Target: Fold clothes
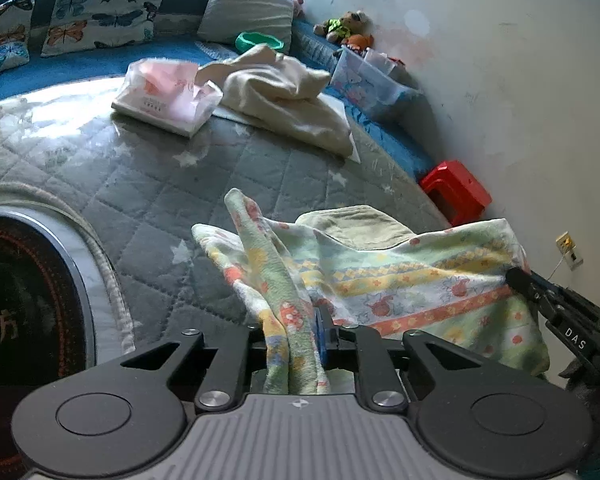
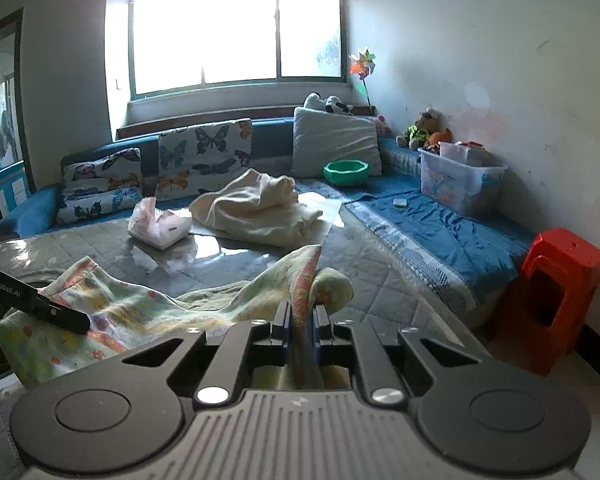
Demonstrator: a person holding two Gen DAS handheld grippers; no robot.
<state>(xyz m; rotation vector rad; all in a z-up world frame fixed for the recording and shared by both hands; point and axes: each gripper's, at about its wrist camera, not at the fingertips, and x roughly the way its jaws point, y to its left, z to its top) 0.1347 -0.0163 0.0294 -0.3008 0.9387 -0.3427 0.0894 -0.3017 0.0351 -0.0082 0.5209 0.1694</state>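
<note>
A patterned green, yellow and orange towel (image 1: 400,276) is stretched between both grippers above the grey quilted table cover (image 1: 148,184). My left gripper (image 1: 296,332) is shut on one bunched corner of it. My right gripper (image 2: 302,316) is shut on another corner; the towel (image 2: 132,312) sags to its left. The right gripper also shows in the left wrist view (image 1: 518,276) at the towel's right edge, and the left gripper in the right wrist view (image 2: 82,326). A crumpled cream cloth (image 1: 288,96) lies further back, also in the right wrist view (image 2: 256,208).
A pink tissue pack (image 1: 168,96) lies beside the cream cloth. A blue sofa (image 2: 440,224) with butterfly cushions (image 2: 204,156), a green bowl (image 2: 346,172), a clear bin (image 2: 460,180) and soft toys rings the table. A red stool (image 2: 556,296) stands right. A dark round inset (image 1: 28,300) is at left.
</note>
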